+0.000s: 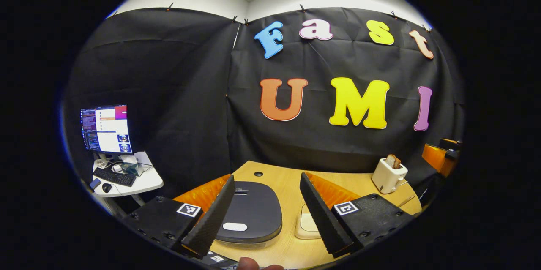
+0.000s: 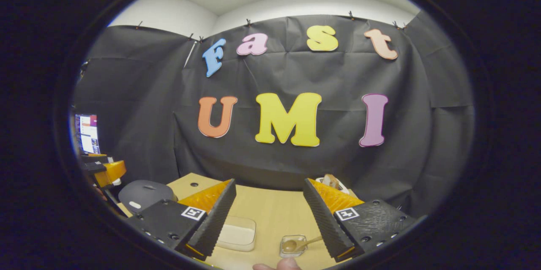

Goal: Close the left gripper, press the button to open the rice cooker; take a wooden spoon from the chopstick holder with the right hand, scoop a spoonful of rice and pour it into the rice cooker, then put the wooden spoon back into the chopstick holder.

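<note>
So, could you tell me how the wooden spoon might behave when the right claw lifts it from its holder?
The wooden spoon looks rigid and probably light. Its thin handle may pivot in a grip taken far from the bowl. The small clear holder looks light too, so it might shift or tip as the spoon drags out.

We identify a lab recording booth: black cloth wall [image 1: 177, 92] surrounds a wooden table [image 1: 279, 177]; at far left, a side desk carries a monitor [image 1: 105, 129] and keyboard [image 1: 114, 177].
</note>
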### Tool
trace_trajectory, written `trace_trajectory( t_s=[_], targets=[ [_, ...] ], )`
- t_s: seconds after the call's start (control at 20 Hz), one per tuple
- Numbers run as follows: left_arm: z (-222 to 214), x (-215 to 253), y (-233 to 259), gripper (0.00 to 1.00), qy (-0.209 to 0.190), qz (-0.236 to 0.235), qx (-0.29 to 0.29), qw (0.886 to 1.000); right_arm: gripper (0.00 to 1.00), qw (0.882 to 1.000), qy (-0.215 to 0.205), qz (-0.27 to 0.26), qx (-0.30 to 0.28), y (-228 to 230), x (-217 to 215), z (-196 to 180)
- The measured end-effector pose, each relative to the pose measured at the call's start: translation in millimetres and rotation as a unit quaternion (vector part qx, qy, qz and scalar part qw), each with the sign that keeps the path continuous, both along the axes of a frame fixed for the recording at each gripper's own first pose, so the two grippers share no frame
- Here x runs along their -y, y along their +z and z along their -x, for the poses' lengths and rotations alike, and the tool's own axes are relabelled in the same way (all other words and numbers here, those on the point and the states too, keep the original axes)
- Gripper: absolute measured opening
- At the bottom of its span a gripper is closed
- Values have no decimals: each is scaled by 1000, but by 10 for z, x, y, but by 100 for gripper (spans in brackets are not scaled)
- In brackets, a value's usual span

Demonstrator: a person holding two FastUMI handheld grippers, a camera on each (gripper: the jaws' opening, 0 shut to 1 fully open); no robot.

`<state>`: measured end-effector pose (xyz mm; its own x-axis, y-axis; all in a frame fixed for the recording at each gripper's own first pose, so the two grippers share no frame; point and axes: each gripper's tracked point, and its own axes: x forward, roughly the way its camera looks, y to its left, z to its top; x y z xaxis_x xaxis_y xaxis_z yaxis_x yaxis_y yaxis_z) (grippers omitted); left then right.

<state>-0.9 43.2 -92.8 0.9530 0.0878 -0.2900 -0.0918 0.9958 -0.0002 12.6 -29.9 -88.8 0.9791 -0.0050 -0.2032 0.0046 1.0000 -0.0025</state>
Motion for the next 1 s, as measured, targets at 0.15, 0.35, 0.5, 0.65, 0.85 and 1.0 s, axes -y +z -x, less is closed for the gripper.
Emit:
trace_trajectory(
  t_s=[0.15, 0.35, 0.5, 0.65, 0.85, 1.0],
  targets=[
    [85, -78, -237, 98, 9, 7, -35, 999, 96, 1000, -1, -2, -21, -168, 57, 25],
    [221, -276, -524, 88, 35, 16, -91, 995, 95, 999, 5, -3, -38, -303, 102, 28],
    [281, -369, -727, 76, 38, 21, -127, 991, 95, 999, 14, -6, -50, -377, 96, 11],
    [354, -364, -970, 64, 46, 59, -172, 982, 96, 998, 21, 6, -52, -385, 98, 5],
    [370, -431, -1208, 49, 42, 59, -220, 973, 95, 998, 20, 9, -64, -472, 139, 10],
    [339, -514, -1320, 25, 45, 58, -236, 969, 95, 997, 15, 15, -72, -533, 251, 1]
  ],
)
